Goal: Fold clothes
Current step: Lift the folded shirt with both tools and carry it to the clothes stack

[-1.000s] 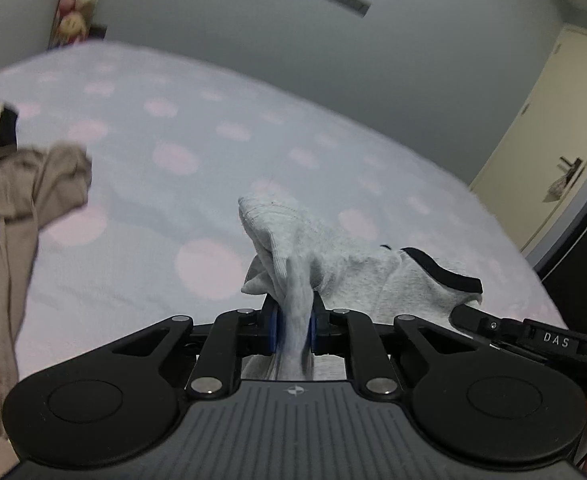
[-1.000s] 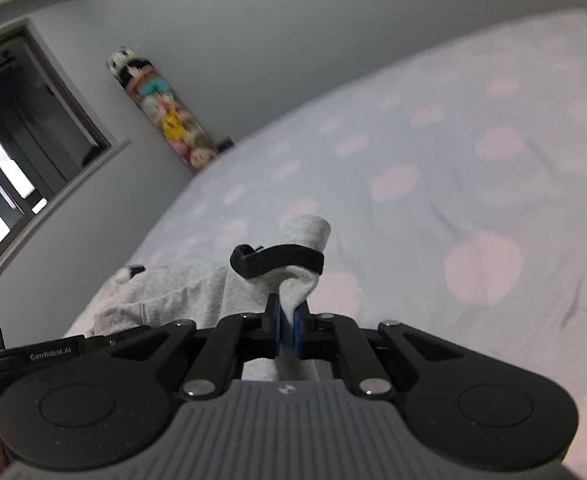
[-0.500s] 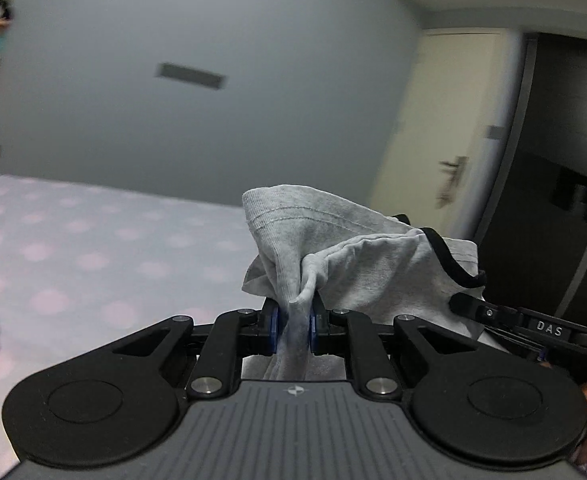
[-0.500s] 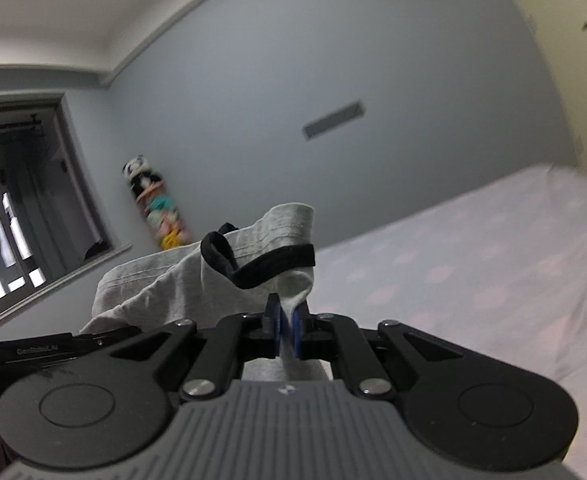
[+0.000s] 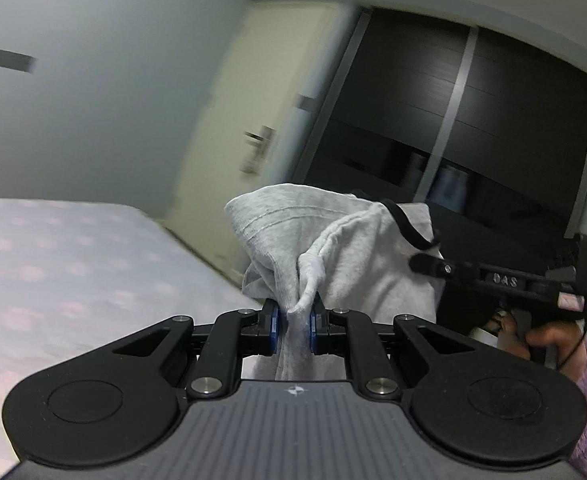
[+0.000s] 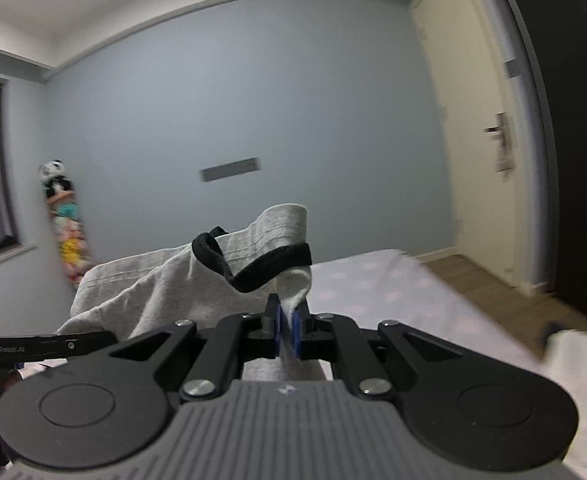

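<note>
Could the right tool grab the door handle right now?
Probably not. The right tool is shut on the grey shirt, and the handle looks well beyond it, past the bed.

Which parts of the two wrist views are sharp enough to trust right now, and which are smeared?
Left wrist view: tongs and grey garment sharp; door and bed motion-smeared, dim room. Right wrist view: tongs and black trim crisp; door handle and plush toys blurred; fisheye bends the walls.
</note>
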`<state>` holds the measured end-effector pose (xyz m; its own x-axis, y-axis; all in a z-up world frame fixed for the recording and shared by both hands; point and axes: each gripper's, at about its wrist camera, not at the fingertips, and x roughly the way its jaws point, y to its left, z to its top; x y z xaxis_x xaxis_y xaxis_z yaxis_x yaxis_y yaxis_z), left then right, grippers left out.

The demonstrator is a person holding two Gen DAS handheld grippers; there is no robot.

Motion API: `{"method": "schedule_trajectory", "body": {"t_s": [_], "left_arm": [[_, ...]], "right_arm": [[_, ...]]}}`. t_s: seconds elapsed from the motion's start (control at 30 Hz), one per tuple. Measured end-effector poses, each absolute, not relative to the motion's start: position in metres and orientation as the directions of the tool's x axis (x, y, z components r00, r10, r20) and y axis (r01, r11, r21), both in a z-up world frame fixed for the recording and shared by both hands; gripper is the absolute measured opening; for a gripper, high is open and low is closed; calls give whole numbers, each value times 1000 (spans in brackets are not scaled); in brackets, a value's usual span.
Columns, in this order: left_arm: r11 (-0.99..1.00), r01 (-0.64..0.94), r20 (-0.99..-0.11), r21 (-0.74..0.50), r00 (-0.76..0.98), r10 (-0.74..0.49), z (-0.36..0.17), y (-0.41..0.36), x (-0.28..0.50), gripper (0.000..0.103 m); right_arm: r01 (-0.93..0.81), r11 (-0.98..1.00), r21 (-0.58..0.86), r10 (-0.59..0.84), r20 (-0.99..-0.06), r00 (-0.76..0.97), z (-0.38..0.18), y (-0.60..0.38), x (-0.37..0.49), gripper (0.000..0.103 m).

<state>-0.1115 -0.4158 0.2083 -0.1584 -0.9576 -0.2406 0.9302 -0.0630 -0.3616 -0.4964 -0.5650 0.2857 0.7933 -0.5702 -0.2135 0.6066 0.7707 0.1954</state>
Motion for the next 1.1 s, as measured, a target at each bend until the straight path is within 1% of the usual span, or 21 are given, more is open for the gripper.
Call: {"method": "schedule_trajectory", "body": {"t_s": [0.13, 0.27, 0.4, 0.5, 0.7, 0.93, 1.1], "left_arm": [[-177, 903, -258, -391, -293, -921, 206, -448, -160, 12], [-267, 846, -281, -462, -425, -860, 184, -472, -196, 11], [-303, 793, -322, -528, -517, -793, 157, -497, -222, 11], [-277, 825, -386, -492, -492, -780, 134, -511, -229, 11], [-148, 883, -505, -446, -385, -772, 97, -550, -202, 11], [-55, 875, -563, -480, -356, -746, 58, -590, -176, 12], [2, 857, -611, -516, -366, -702, 23, -595, -162, 12]], "right_arm": [[686, 713, 143, -642, -261, 721, 299, -564, -558, 7], [746, 660, 94, -688, -325, 649, 301, -569, -604, 7], [774, 628, 82, -691, -399, 603, 291, -587, -629, 7], [784, 614, 93, -678, -447, 584, 271, -609, -633, 8], [774, 625, 101, -622, -534, 572, 210, -673, -588, 7], [749, 654, 105, -548, -618, 565, 158, -730, -535, 7], [747, 649, 143, -488, -675, 553, 116, -755, -515, 8]]}}
